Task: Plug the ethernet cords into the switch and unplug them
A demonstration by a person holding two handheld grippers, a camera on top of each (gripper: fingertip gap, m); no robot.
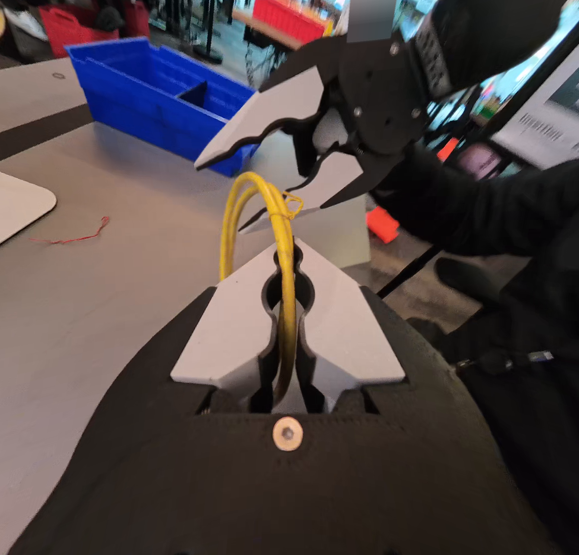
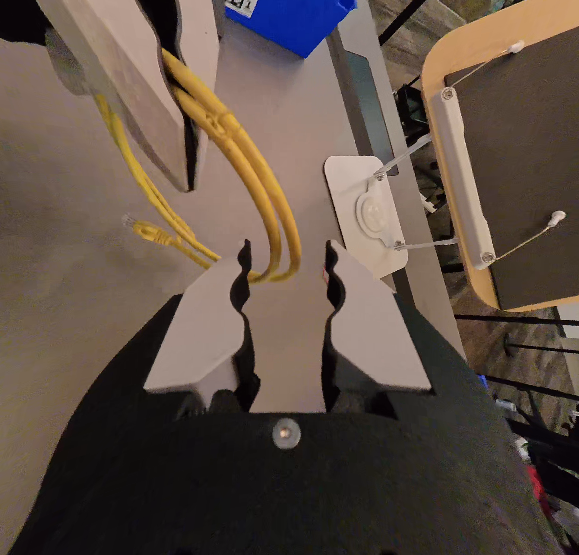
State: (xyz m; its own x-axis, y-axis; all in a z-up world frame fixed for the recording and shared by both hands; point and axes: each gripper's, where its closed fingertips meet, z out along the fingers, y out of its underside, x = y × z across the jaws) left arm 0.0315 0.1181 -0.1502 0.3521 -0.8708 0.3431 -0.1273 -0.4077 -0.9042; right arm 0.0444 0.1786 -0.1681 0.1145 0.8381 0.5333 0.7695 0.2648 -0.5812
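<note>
The left hand-held gripper (image 1: 286, 249) is clamped on a bundled yellow ethernet cord (image 1: 286, 277), holding the coil up above the grey desk (image 1: 109, 289), while the right hand-held gripper (image 2: 286, 252) hangs with its jaws apart just beside the hanging loops. The step in hand looks like freeing the bundle, so the right one would do well to close on the thin yellow twist tie (image 1: 293, 206) near the top of the coil rather than on the cord itself — and the left should keep its grip firm so the loops do not swing. The left wrist view shows that tie, a loose red twist tie (image 1: 78, 234) lying on the desk to the left, and the inside of the blue bin (image 1: 163, 101) at the far side. The right wrist view alone shows the cord's plug end (image 2: 147, 228) dangling low at the left — and a white bracket (image 2: 366, 214) at the desk's right edge. No switch is visible in either view.
</note>
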